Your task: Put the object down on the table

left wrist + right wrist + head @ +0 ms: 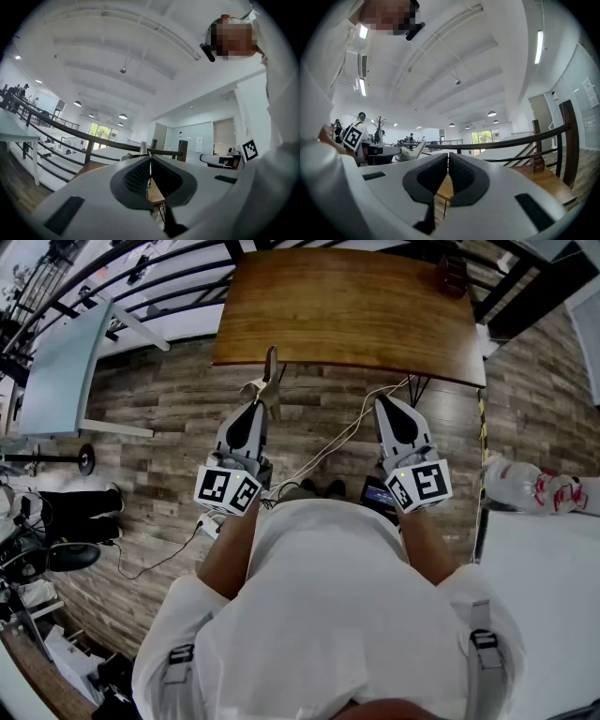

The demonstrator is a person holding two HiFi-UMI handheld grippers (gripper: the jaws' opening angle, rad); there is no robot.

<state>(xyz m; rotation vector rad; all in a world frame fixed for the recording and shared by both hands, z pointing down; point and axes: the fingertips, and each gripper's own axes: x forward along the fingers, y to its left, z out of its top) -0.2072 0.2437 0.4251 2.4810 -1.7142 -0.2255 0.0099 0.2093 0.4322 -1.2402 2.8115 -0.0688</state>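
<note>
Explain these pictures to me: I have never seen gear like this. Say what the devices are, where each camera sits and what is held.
No robot here: a person in a white shirt holds a two-jaw tool in each hand. The marker cubes are part of the tools. One picture looks down from a camera on the person's head; the other two come from cameras riding on each tool, looking along its jaws. The left gripper is shut on a thin object near the front edge of the wooden table. The right gripper is shut on nothing. A small dark item stands near the table's far right corner.
</note>
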